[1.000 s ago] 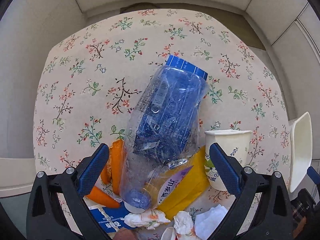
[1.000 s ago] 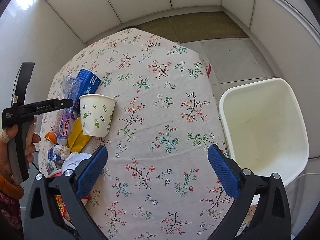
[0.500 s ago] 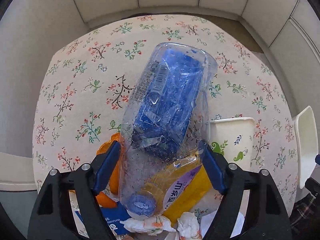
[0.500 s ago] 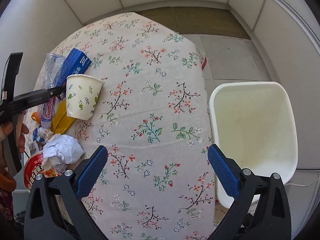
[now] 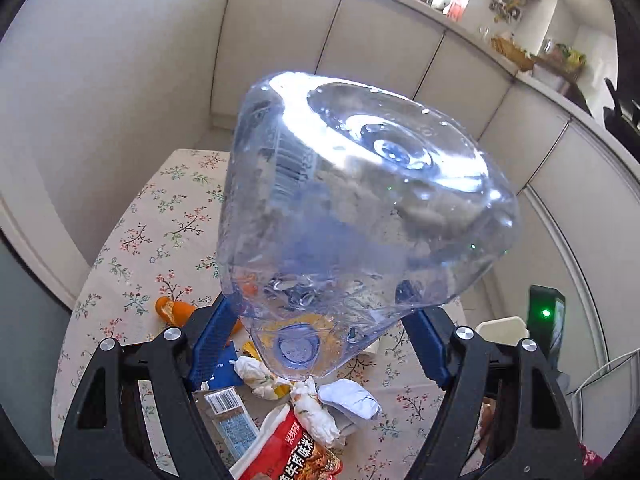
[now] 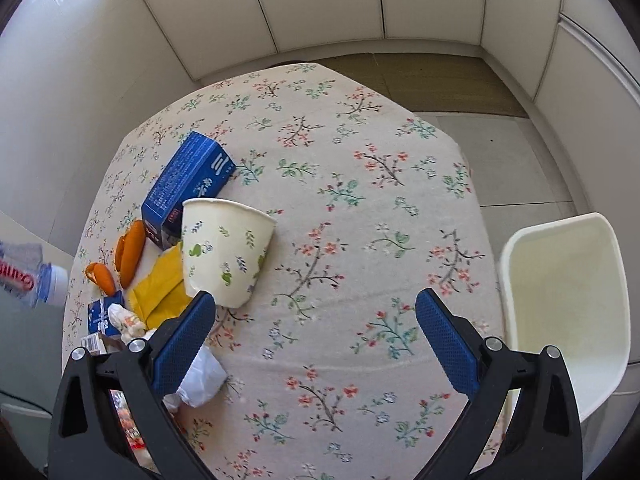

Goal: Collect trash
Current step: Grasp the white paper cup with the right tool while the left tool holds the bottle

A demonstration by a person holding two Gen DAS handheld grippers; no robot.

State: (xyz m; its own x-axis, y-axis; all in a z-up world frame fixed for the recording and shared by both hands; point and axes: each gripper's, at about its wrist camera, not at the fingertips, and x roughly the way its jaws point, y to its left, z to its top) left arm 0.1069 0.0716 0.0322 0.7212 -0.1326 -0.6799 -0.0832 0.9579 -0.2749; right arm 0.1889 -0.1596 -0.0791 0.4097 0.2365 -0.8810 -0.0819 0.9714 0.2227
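A clear plastic bottle (image 5: 352, 208) fills the left wrist view, base towards the camera and blue cap towards the hand. My left gripper (image 5: 316, 312) is shut on its neck end and holds it above the floral table (image 5: 160, 216). In the right wrist view the same bottle (image 6: 24, 276) shows at the far left edge, off the table. My right gripper (image 6: 316, 300) hangs open over the tablecloth (image 6: 360, 160), its left finger just below a floral paper cup (image 6: 224, 252) that lies on its side. The white bin (image 6: 568, 304) stands beside the table's right edge.
Trash lies at the table's left: a blue box (image 6: 188, 180), orange peels (image 6: 130, 252), a yellow wrapper (image 6: 160, 288), crumpled tissue (image 6: 200, 376) and a red snack packet (image 5: 288, 448). White cabinets line the walls. A black device with a green light (image 5: 544, 320) stands near the bin.
The left gripper closed on the bottle, then lifted and tilted it up off the blue box. The right gripper shifted left towards the paper cup.
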